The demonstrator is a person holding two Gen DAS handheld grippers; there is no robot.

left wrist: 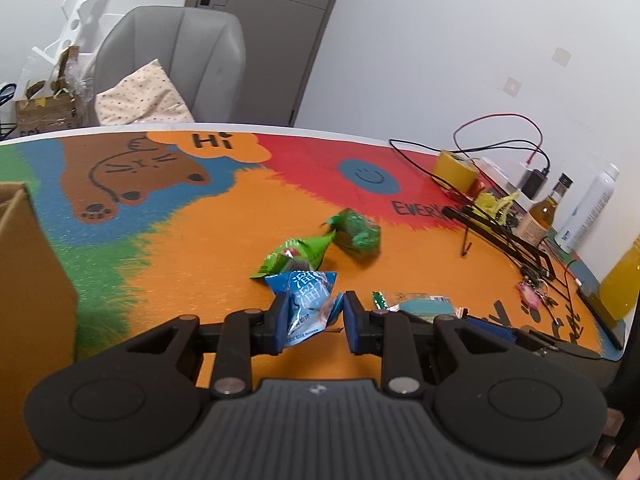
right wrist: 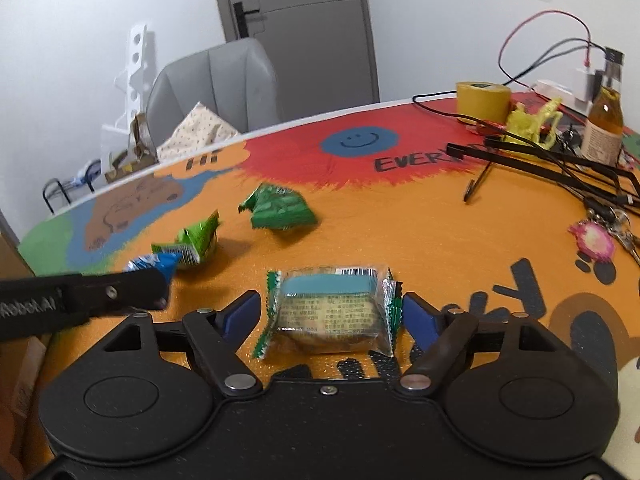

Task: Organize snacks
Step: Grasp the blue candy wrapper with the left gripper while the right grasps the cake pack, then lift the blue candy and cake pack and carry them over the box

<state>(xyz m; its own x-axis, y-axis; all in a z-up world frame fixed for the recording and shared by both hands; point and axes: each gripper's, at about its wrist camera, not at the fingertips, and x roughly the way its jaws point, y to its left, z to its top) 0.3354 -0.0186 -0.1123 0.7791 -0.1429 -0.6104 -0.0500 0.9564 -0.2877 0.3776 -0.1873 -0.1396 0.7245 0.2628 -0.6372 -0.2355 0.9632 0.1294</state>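
The left tool [left wrist: 315,312] is clamped on a blue snack packet [left wrist: 308,304], long axis pointing away. The right tool [right wrist: 332,314] stands apart, straddling a clear-wrapped pastry [right wrist: 332,314] lying crosswise on the tabletop [right wrist: 400,232].

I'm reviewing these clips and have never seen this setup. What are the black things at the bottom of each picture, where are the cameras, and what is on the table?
No robot here: a person holds a two-finger gripper in each hand, and a fisheye camera on each looks forward along its fingers.

The left wrist view shows the left gripper with its blue-padded fingers closed on a blue snack packet.

The right wrist view shows the right gripper open, its fingers on either side of a clear-wrapped pastry that lies on the table, not yet gripped.

On the colourful painted table also lie a light green packet and a dark green packet. Along the far right are a yellow tape roll, an amber bottle, cables and a pink keychain. A cardboard box stands at the left.
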